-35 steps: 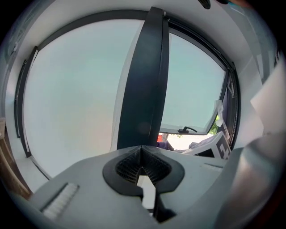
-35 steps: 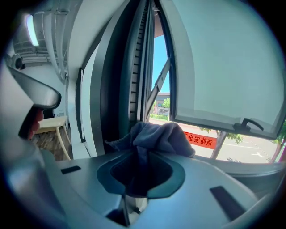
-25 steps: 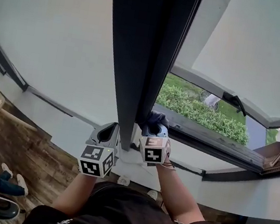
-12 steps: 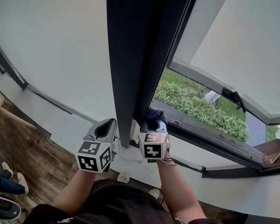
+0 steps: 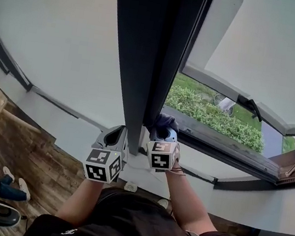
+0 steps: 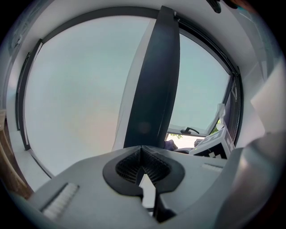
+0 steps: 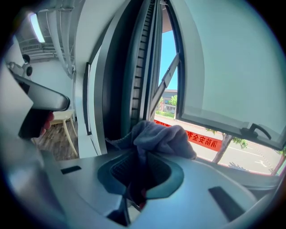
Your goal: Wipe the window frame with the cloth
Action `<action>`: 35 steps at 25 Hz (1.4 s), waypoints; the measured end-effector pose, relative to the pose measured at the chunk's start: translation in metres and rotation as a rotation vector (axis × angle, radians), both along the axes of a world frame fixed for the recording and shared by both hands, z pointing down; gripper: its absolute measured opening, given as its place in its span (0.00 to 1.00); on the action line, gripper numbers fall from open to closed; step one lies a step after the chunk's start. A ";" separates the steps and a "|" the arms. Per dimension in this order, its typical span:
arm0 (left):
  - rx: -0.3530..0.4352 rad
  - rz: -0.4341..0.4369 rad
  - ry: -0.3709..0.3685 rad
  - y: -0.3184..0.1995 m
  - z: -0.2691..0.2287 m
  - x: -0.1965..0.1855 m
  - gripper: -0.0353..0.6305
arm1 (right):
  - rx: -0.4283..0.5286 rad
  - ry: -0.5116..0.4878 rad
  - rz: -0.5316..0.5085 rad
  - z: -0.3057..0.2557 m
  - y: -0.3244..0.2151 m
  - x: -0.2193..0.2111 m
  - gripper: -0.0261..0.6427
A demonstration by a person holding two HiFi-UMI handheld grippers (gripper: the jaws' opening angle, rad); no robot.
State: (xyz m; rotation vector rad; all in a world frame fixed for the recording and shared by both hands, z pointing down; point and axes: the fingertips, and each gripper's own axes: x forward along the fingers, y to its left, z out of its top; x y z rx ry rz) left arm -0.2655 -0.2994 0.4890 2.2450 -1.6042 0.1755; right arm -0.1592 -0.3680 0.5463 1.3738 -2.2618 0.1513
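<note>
The cloth (image 7: 163, 136) is clamped in the right gripper (image 5: 160, 135) and pressed against the near end of the dark frame (image 5: 145, 59). The left gripper (image 6: 142, 151) is closed on nothing, just left of the frame.

Grey two-jaw grippers: two, left gripper (image 5: 116, 133) and right gripper (image 5: 160, 136). Black-and-white marker cubes (image 5: 102, 166): two (one per gripper). Crumpled blue-grey cloth (image 7: 161, 135): one. Dark upright window frame post (image 5: 145, 59): one. Black lever window handle (image 5: 248, 106): one. White chair (image 7: 63, 117): one.
</note>
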 end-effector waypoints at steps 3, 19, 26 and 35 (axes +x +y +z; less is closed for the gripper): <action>-0.006 0.012 0.000 0.000 0.002 0.005 0.06 | -0.001 0.021 -0.010 0.003 0.001 -0.001 0.10; -0.035 0.112 0.022 0.004 0.004 0.062 0.06 | -0.039 0.021 0.106 0.009 0.019 0.069 0.10; -0.050 0.177 0.005 0.012 0.005 0.101 0.06 | -0.066 -0.012 0.153 0.009 0.028 0.109 0.10; -0.054 0.258 -0.024 0.014 0.004 0.148 0.06 | -0.042 -0.012 0.225 0.009 0.038 0.161 0.11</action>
